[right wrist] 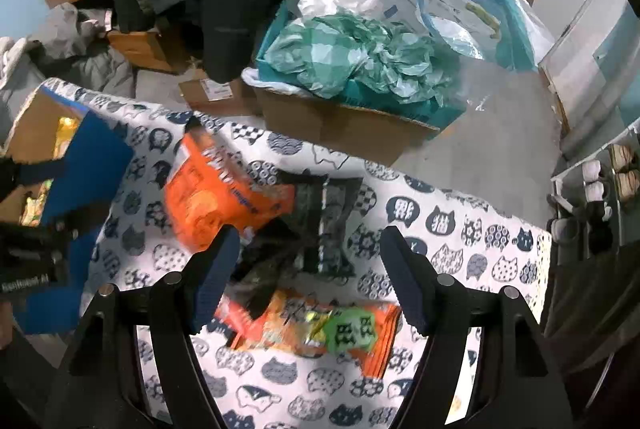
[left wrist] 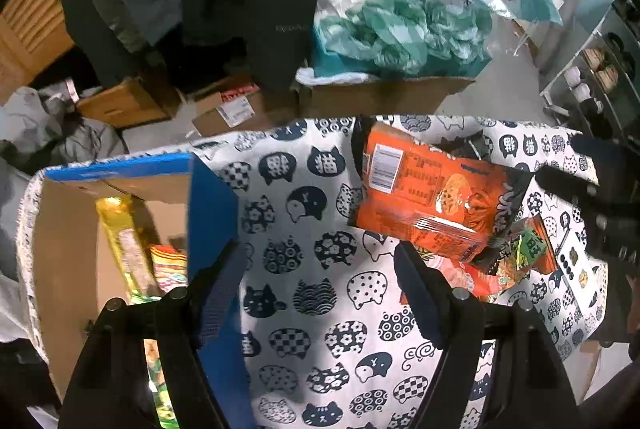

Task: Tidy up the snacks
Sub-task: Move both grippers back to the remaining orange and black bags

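On the cat-print cloth (left wrist: pixel 320 269), orange snack packet (left wrist: pixel 432 197) lying diagonally, flat.

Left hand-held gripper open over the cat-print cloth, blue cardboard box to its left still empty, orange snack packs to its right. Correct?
Not quite: the blue cardboard box isn't empty. The left wrist view shows a yellow packet and other snacks inside. The rest holds: left hand-held gripper open over the cat-print cloth, orange snack packs to its right.

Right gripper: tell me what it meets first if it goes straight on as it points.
Probably the dark snack packet lying between the open right gripper fingers, overlapping the orange packets on the cat-print cloth; depth is unclear.
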Available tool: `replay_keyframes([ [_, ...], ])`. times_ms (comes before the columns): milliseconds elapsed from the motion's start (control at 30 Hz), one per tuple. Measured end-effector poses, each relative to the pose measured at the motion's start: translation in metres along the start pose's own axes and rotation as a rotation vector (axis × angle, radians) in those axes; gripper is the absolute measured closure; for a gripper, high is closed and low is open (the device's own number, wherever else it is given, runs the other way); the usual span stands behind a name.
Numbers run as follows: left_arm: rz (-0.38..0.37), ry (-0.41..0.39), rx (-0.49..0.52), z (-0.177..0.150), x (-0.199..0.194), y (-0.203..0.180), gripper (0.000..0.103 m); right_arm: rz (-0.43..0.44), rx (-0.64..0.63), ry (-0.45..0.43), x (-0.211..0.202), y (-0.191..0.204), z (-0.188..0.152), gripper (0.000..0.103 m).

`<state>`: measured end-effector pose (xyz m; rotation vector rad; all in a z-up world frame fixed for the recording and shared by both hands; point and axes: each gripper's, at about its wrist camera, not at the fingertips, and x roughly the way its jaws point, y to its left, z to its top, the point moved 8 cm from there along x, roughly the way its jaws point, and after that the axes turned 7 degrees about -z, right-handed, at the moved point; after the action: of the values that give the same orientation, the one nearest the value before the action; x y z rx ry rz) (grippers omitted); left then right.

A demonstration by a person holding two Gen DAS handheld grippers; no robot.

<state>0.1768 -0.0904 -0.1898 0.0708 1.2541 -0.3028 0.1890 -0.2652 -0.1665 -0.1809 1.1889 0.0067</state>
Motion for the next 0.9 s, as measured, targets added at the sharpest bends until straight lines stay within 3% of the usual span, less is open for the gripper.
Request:
replay_keyframes([
  [133, -0.021, 0.051, -0.05, -0.006, 0.02, 0.0, 0.025, -0.016, 0.026, 0.002, 0.015, -0.006, 0.005, 0.03],
  [300, -0.027, 0.059, -0.064, -0.008, 0.028, 0.0, 0.025, -0.049, 0.035, 0.023, 0.032, -0.015, 0.006, 0.03],
  [433, -0.043, 0.073, -0.077, -0.011, 0.032, -0.001, 0.025, -0.049, 0.015, 0.083, 0.048, -0.013, -0.003, 0.03],
  [667, -0.038, 0.078, -0.104, -0.014, 0.034, 0.007, 0.025, 0.015, -0.033, 0.152, 0.055, 0.011, -0.026, 0.03],
  [900, -0.049, 0.099, -0.125, -0.024, 0.033, 0.011, 0.025, 0.17, -0.007, 0.23, 0.053, 0.042, -0.053, 0.03],
])
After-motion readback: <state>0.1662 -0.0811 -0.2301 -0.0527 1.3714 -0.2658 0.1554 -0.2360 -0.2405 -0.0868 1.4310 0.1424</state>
